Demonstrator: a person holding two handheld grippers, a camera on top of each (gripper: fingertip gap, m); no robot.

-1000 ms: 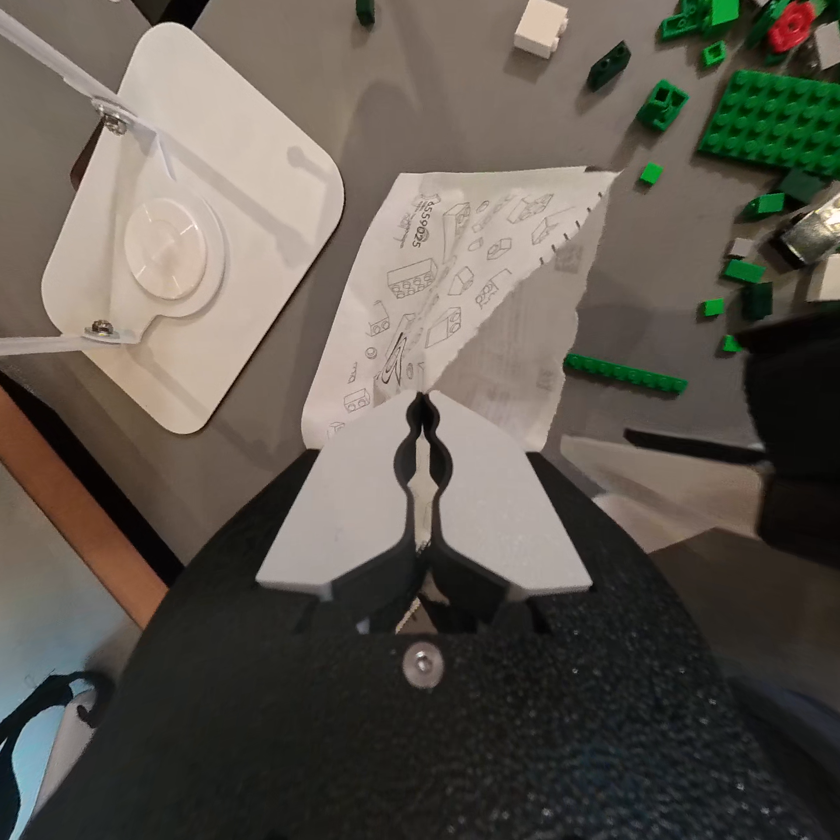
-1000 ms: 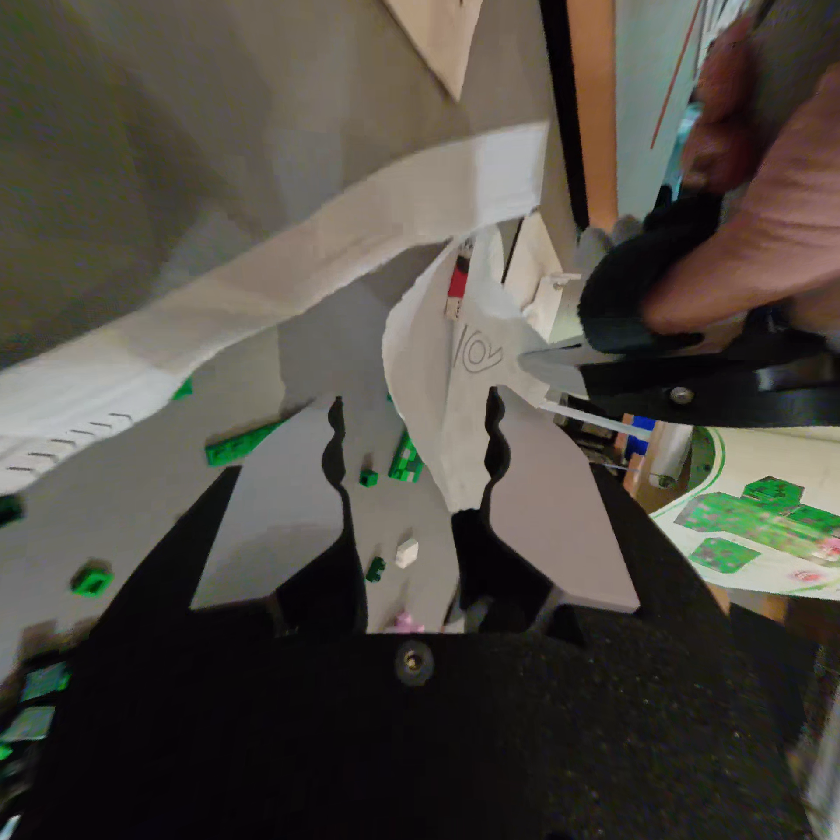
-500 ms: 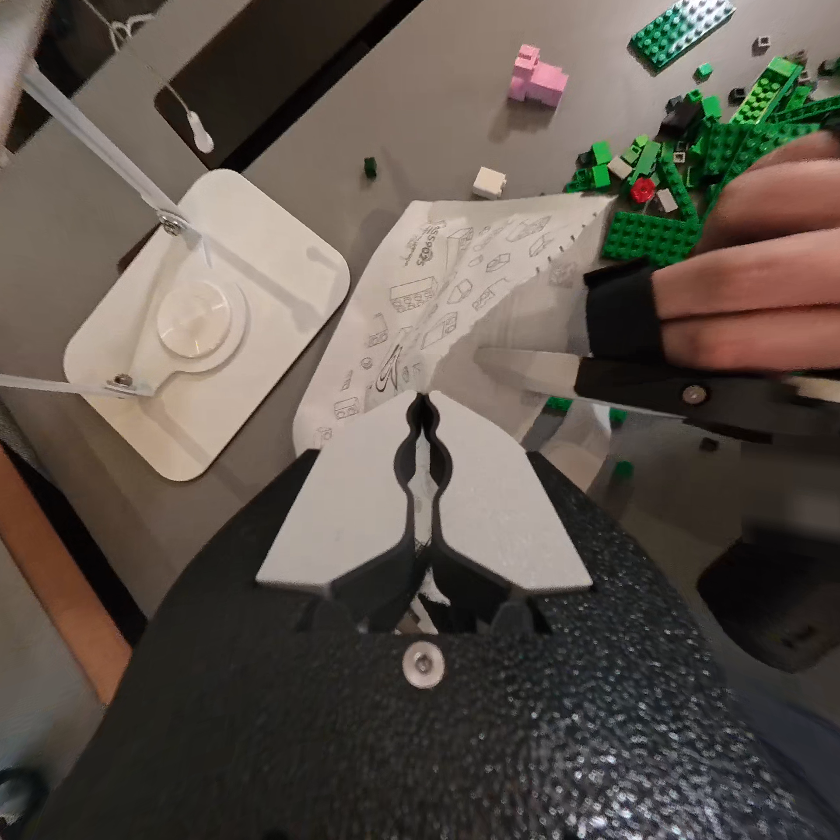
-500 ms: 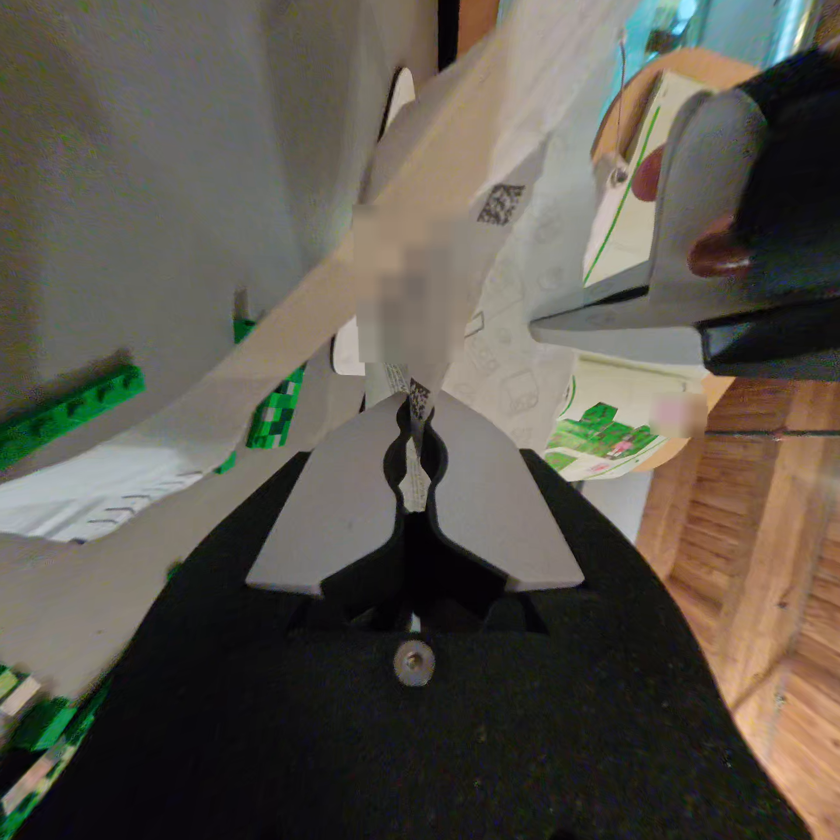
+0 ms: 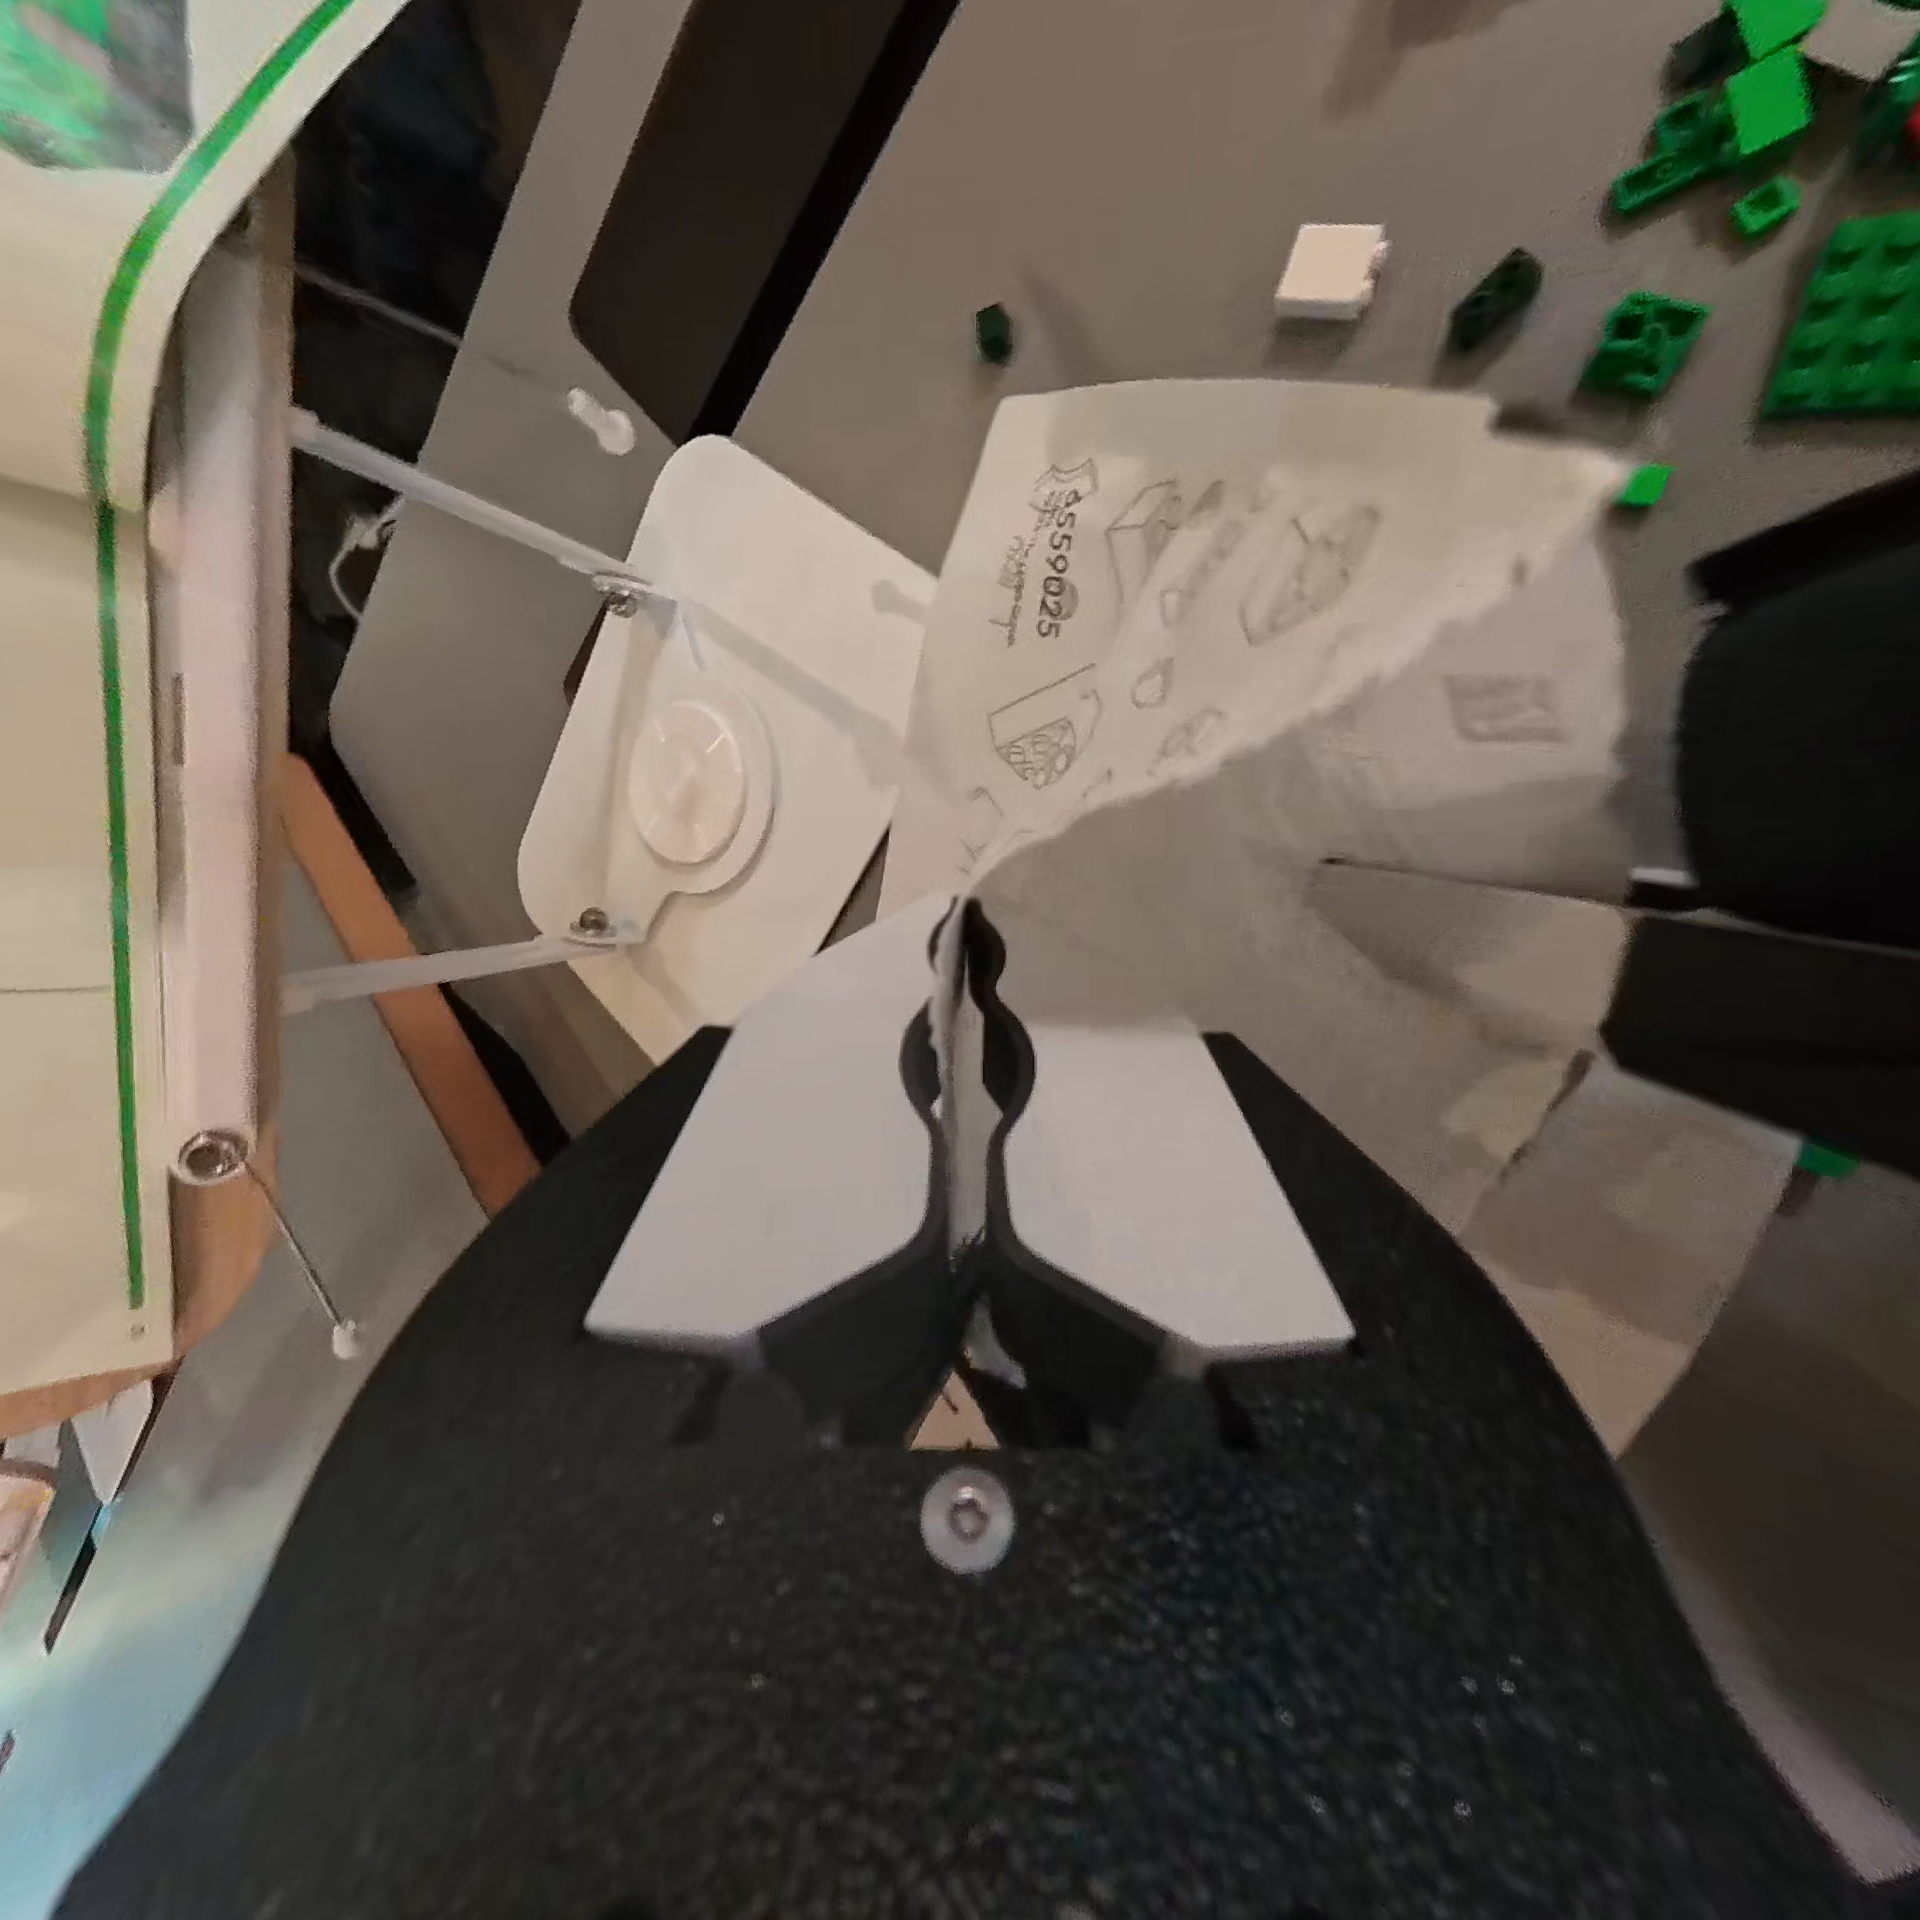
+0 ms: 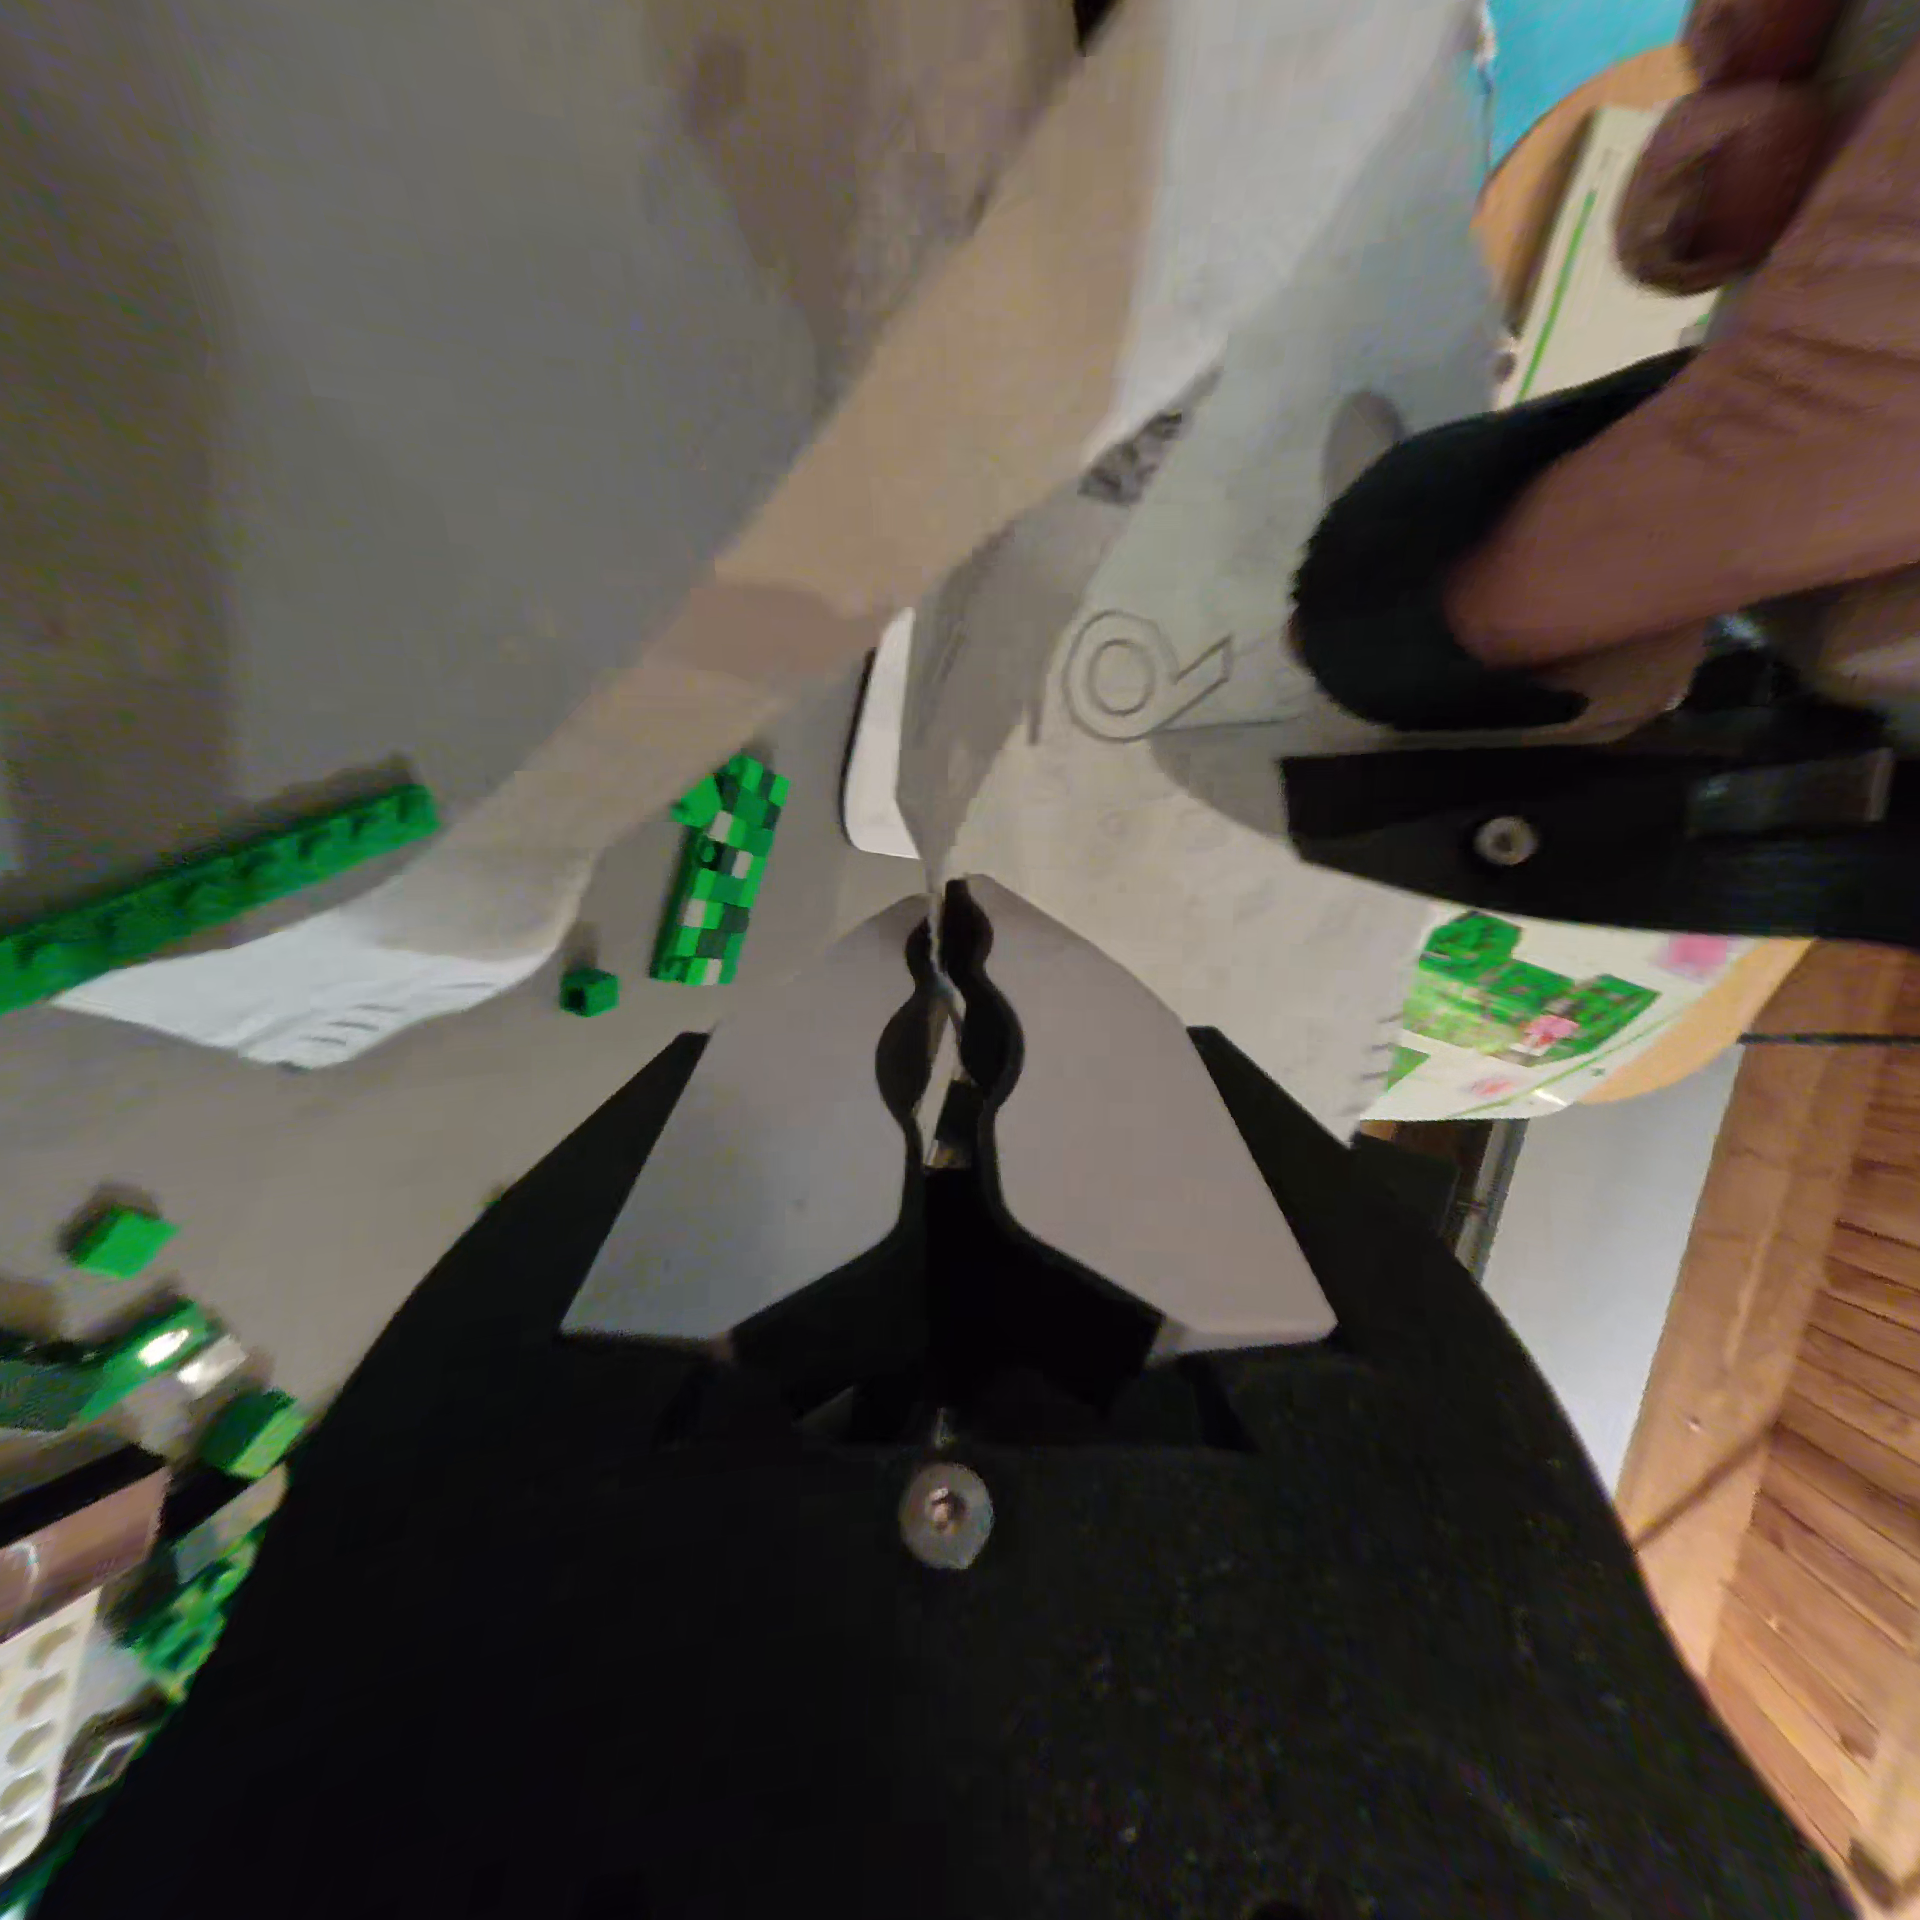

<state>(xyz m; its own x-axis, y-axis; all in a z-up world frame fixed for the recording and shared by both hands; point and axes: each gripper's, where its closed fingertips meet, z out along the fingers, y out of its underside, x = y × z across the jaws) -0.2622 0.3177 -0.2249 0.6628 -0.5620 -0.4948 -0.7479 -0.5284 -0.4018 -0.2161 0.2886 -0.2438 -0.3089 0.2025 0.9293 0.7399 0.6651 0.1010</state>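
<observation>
A white paper bag [image 5: 1195, 623] printed with brick drawings, with a ragged torn edge, hangs in the air between both grippers. My left gripper [image 5: 961, 920] is shut on its lower corner. My right gripper [image 6: 951, 899] is shut on the bag [image 6: 1143, 675] from the other side. The right gripper's black body [image 5: 1766, 997] shows at the right edge of the left wrist view. The left gripper's body [image 6: 1558, 842], with a hand [image 6: 1766, 436] on it, shows in the right wrist view. A torn paper strip [image 6: 436, 914] lies on the grey table.
A white flat stand base [image 5: 727, 665] lies to the left of the bag. A white brick [image 5: 1330, 270] and several loose green bricks [image 5: 1642, 343] lie beyond it. A long green plate [image 6: 208, 904], a green pixel-patterned figure [image 6: 717, 883] and a printed box [image 6: 1507, 997] are nearby. The gap from one gripper's tips to the other's is roughly 6 cm.
My right gripper was open beside the bag a second ago and has shut on it. The left gripper kept its grip and swung left. The view is blurred with motion.
</observation>
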